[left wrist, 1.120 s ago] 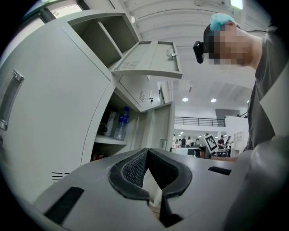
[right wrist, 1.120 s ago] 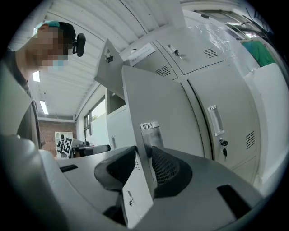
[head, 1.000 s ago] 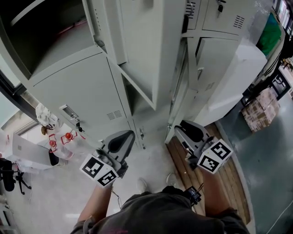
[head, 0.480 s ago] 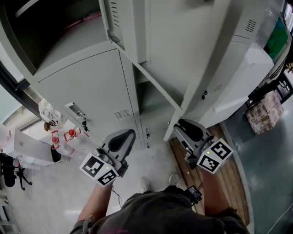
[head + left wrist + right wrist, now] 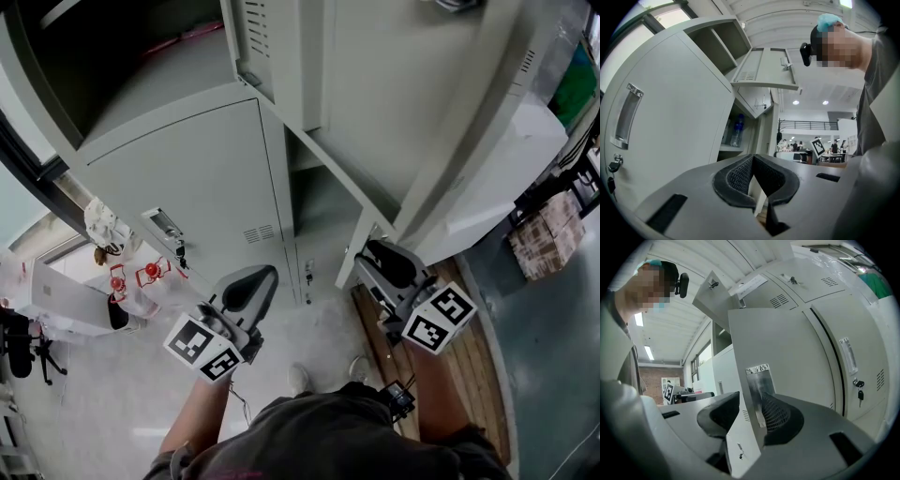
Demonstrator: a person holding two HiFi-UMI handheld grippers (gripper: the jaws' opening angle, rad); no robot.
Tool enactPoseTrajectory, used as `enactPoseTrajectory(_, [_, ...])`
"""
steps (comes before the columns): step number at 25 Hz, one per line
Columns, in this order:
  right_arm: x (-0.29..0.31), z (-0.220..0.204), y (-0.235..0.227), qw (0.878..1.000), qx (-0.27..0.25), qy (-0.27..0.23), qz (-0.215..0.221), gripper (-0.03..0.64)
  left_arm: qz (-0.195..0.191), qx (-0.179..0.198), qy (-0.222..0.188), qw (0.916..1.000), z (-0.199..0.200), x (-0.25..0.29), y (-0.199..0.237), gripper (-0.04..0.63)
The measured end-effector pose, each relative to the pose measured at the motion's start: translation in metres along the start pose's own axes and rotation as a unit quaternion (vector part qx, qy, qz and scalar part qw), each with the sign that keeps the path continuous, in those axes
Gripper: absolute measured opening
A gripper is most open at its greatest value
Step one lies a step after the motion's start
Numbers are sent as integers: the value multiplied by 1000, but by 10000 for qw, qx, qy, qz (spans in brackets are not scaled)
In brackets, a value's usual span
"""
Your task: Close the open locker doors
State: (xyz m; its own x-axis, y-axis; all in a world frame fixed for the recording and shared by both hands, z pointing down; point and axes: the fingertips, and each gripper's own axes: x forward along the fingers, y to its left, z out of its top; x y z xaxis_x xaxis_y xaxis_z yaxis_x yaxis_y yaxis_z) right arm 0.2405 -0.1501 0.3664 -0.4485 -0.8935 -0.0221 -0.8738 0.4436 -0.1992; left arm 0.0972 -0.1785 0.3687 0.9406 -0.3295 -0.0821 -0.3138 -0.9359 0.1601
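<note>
Grey lockers fill the head view. One tall locker door stands open in the middle, and its free edge runs down between the jaws of my right gripper. In the right gripper view the door passes between both pads, with its metal latch plate against the right pad; my right gripper is shut on that edge. A smaller upper door also hangs open. My left gripper hovers low before the lockers, pads meeting with nothing between them. An open compartment holds a bottle.
A closed locker door with a handle and hanging keys is at the left. A wooden pallet lies under my right arm. Cardboard boxes stand at the far right, red objects at the left on the floor.
The tall open door has swung with my right gripper on its edge and now covers the lockers at the right. My left gripper has stayed where it was.
</note>
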Motion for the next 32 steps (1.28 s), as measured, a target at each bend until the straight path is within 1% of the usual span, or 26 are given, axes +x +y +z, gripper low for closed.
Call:
enactPoseTrajectory(13, [21,2,-1,9999,-115,32,44,114,118,-15,-29,9999,2,-4,17,9])
enactPoseTrajectory(32, [73,1,-2,9993,-170,175,300,114,527,-100,-139,9985,3,-20,58,9])
